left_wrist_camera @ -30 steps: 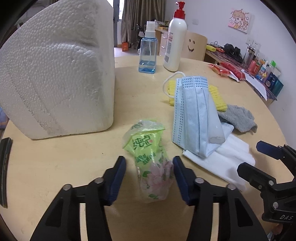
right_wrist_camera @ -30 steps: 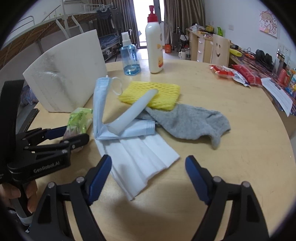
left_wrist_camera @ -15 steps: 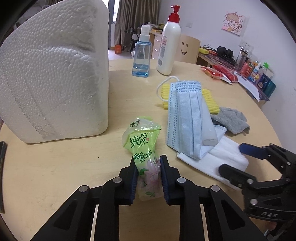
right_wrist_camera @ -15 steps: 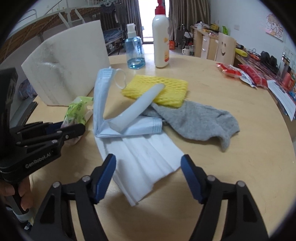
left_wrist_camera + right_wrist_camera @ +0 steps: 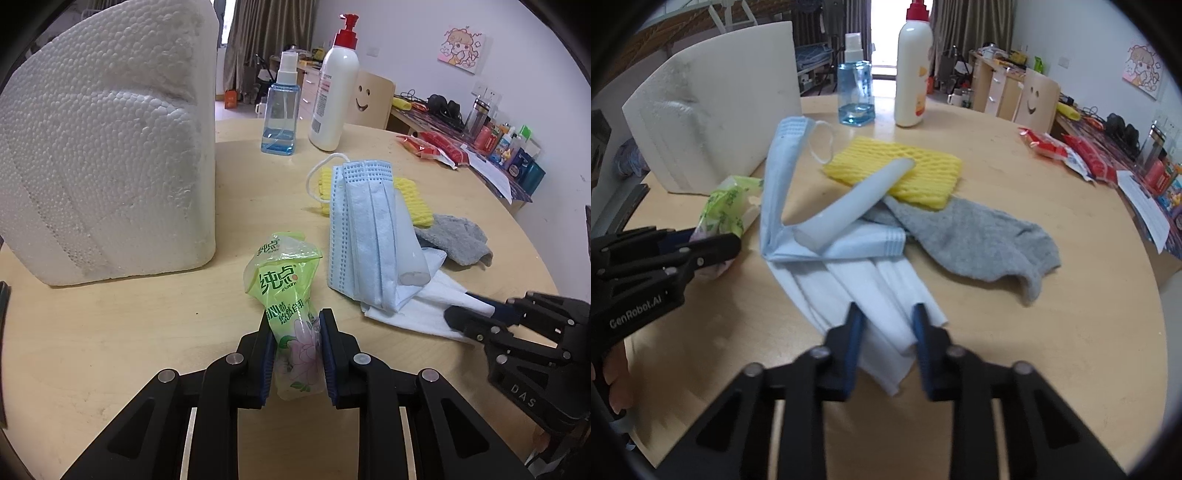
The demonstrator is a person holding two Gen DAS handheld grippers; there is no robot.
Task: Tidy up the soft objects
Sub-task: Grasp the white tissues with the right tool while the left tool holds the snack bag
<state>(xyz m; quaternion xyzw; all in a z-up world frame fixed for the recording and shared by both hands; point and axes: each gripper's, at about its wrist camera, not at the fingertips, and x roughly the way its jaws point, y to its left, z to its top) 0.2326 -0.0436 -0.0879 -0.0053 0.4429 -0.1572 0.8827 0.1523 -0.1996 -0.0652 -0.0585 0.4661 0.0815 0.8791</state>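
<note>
My left gripper [image 5: 294, 325] is shut on a green tissue packet [image 5: 286, 288] that rests on the round wooden table [image 5: 122, 332]. My right gripper [image 5: 886, 317] has closed on the near edge of a folded white cloth [image 5: 864, 291]; the cloth also shows in the left wrist view [image 5: 424, 306]. A blue face mask [image 5: 365, 229] lies over the cloth, with a pale foam tube [image 5: 857, 201] on it. A yellow foam net [image 5: 916, 170] and a grey sock [image 5: 979, 236] lie behind.
A large white styrofoam block [image 5: 107, 147] stands at the left. A blue spray bottle [image 5: 280, 118] and a white pump bottle [image 5: 332, 92] stand at the table's far side. Red snack packets [image 5: 1067, 151] lie at the far right edge.
My left gripper closed on the tissue packet. My right gripper moved forward and closed from wide open onto the white cloth's edge.
</note>
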